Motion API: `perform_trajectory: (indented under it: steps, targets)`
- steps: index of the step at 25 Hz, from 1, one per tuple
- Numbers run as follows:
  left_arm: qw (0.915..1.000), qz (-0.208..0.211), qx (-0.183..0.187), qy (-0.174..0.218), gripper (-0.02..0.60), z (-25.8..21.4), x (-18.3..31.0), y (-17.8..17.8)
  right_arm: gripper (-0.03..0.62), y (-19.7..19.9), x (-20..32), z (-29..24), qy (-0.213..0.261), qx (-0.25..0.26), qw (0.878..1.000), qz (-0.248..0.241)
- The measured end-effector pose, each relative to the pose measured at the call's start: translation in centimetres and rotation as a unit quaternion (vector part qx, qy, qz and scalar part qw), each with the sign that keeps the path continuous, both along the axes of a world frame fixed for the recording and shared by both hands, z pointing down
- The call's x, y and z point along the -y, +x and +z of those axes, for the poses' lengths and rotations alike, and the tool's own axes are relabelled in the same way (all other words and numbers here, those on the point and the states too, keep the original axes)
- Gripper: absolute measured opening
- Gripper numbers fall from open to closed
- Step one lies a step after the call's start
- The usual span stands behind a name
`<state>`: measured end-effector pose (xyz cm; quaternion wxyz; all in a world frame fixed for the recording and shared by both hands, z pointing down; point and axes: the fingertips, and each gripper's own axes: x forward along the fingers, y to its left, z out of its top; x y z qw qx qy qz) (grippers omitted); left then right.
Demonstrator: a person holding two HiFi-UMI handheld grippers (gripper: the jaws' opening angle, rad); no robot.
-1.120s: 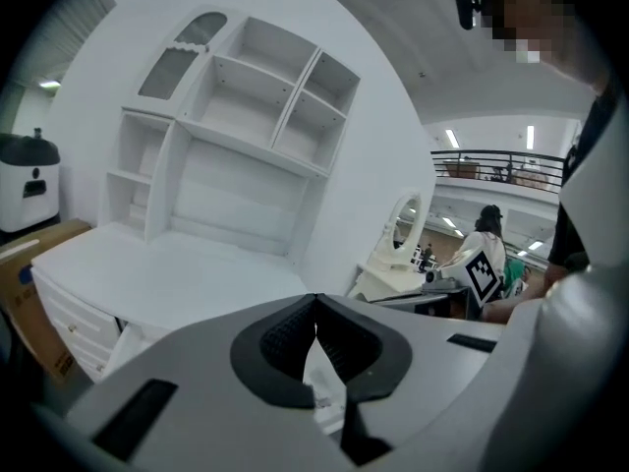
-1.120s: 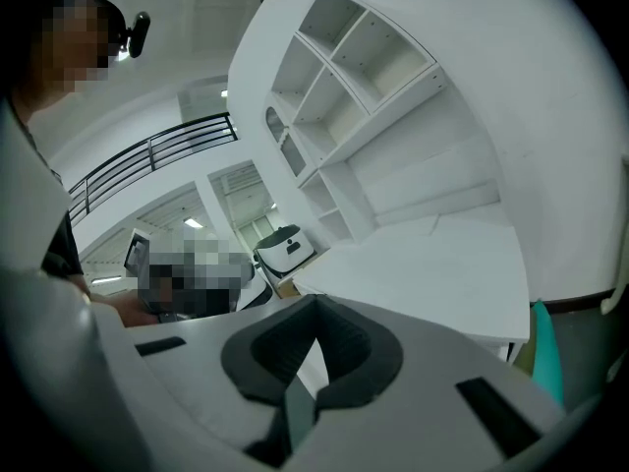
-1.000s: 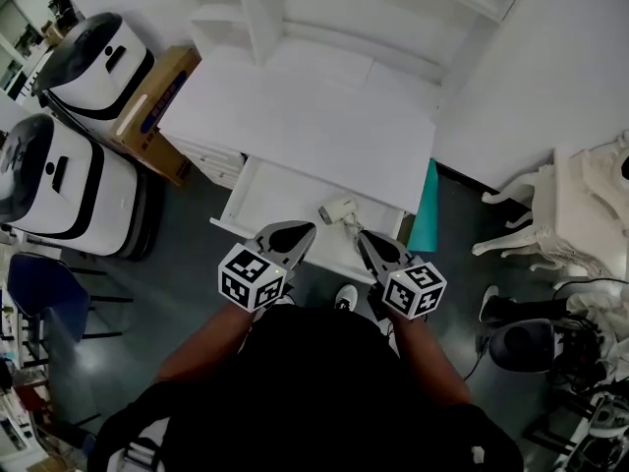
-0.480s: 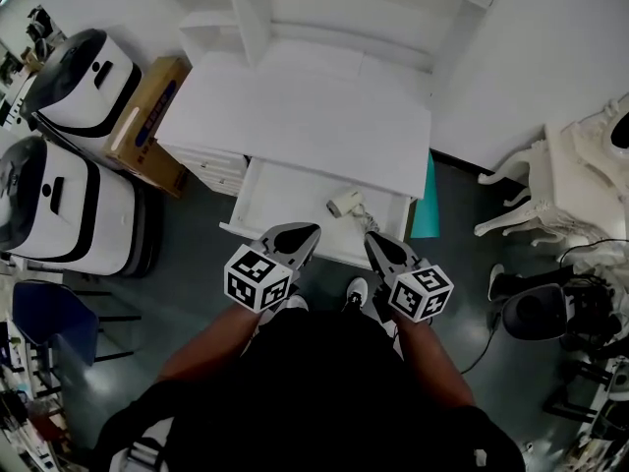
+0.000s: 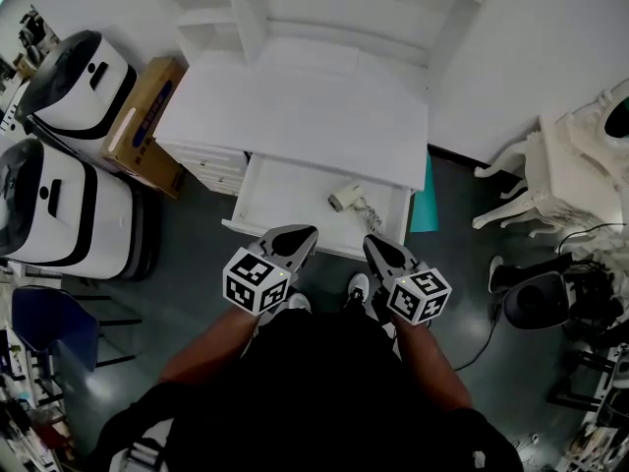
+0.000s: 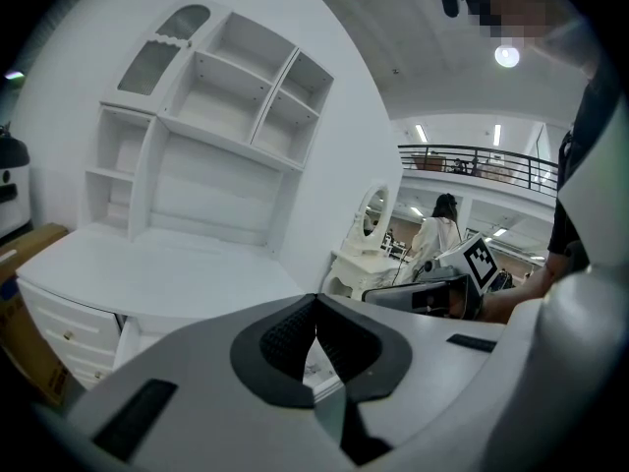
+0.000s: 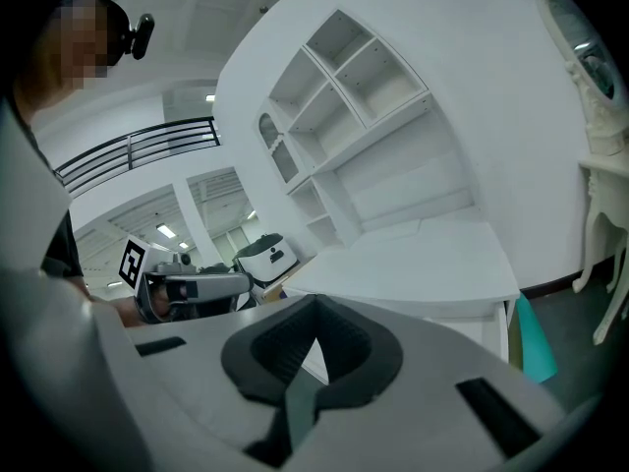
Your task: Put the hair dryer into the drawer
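A white desk (image 5: pixel 305 116) fills the middle of the head view, its flat top bare and pale, and a white shelf unit (image 5: pixel 324 8) of open compartments stands along its back edge; the left gripper view shows the same unit (image 6: pixel 226 96) divided into tall and square cubbies. Left of the desk stand two white-and-black rounded machines (image 5: pixel 74 67), one behind the other, with a brown cardboard box (image 5: pixel 147 116) lying between the farther one and the desk's side. A carved white piece of furniture (image 5: pixel 560 165) stands well apart to the right. Under the desk's front edge a shallow white drawer (image 5: pixel 280 190) is pulled out towards the person, and a teal panel (image 5: pixel 425 200) leans just beside its right end. Inside the drawer, towards its right half, lies the hair dryer (image 5: pixel 344 199), a small pale body on its side with its cord (image 5: pixel 370 210) trailing to the right along the drawer floor. Just in front of the drawer's near rim hover the left gripper (image 5: pixel 295 236) and the right gripper (image 5: pixel 376 249), side by side and apart from the dryer. Each gripper's own view shows its dark pads pressed together with nothing between them: left (image 6: pixel 316 301), right (image 7: pixel 316 309).
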<state>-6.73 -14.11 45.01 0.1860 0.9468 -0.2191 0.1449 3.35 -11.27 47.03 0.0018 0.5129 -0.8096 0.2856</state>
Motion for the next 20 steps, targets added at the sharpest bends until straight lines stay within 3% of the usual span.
perform_trajectory:
  steps: [20]
  targets:
    - [0.9999, -0.011, -0.003, 0.008, 0.009, -0.5, 1.4, -0.4, 0.025, -0.4, 1.5, -0.1, -0.002, -0.028, 1.000, -0.012]
